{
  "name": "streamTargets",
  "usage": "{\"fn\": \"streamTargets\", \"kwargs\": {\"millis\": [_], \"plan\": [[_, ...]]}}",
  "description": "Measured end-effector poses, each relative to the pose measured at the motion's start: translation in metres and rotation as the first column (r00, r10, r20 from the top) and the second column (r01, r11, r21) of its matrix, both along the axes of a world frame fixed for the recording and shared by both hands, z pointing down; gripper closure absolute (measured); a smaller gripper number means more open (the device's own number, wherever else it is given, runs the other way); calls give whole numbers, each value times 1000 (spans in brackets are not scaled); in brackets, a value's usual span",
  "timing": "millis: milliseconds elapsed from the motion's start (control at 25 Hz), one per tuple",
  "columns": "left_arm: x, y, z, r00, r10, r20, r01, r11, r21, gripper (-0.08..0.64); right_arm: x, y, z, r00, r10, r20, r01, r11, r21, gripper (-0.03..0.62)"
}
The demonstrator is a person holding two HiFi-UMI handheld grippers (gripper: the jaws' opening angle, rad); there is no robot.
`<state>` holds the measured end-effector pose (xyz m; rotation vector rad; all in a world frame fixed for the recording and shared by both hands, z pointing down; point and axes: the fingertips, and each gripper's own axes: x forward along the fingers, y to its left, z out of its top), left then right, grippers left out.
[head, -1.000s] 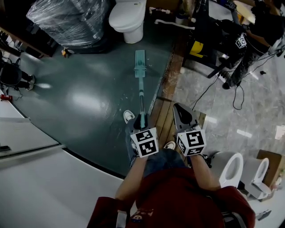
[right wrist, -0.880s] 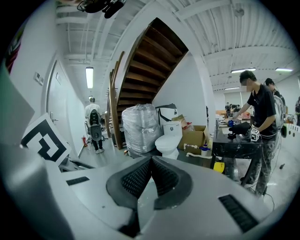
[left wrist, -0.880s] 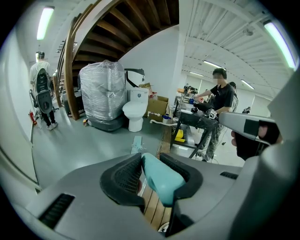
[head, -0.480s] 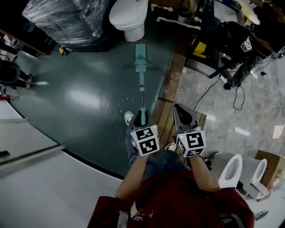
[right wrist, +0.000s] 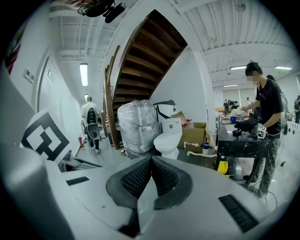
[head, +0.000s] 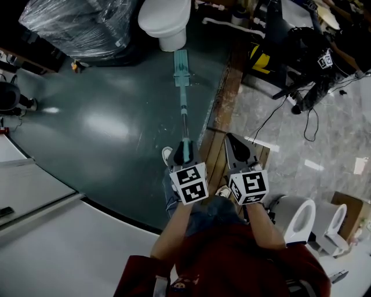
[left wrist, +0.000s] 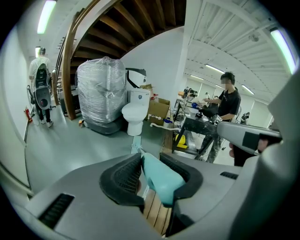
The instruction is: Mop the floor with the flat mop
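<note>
The teal grip of the flat mop (head: 181, 74) is pinched in the jaws of the left gripper (head: 185, 152); its pole runs ahead of them to the pad, laid on the floor (head: 116, 116) just short of a toilet (head: 165, 17); the right gripper (head: 238, 146), beside the left, is pressed together on nothing. The mop is judged light, stiff and long; a second hold lower on the pole is advised; the pad's wetness cannot be made out.

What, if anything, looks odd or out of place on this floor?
Toilets stand about on the open workroom floor: one white toilet just past the flat mop head, beside a plastic-wrapped bundle, and two more toilets at the person's right side. Nothing looks spilled or broken.
</note>
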<state>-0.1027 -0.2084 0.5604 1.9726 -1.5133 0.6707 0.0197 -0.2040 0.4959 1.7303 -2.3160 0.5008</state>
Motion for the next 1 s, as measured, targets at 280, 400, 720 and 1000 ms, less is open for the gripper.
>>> {"fn": "streamTargets", "kwargs": {"millis": [280, 400, 720, 1000], "plan": [[-1, -13, -5, 999, 1, -47, -1, 1000, 4, 426, -11, -22, 6, 1000, 5, 9, -5, 1000, 2, 575], [-4, -14, -4, 999, 14, -33, -14, 1000, 13, 425, -15, -23, 7, 1000, 5, 9, -5, 1000, 1, 575], [-9, -10, 1, 999, 23, -23, -23, 1000, 13, 426, -19, -17, 9, 1000, 2, -4, -2, 1000, 1, 575], [-16, 3, 7, 1000, 19, 14, -19, 1000, 12, 428, -23, -4, 2, 1000, 4, -4, -4, 1000, 8, 575]]}}
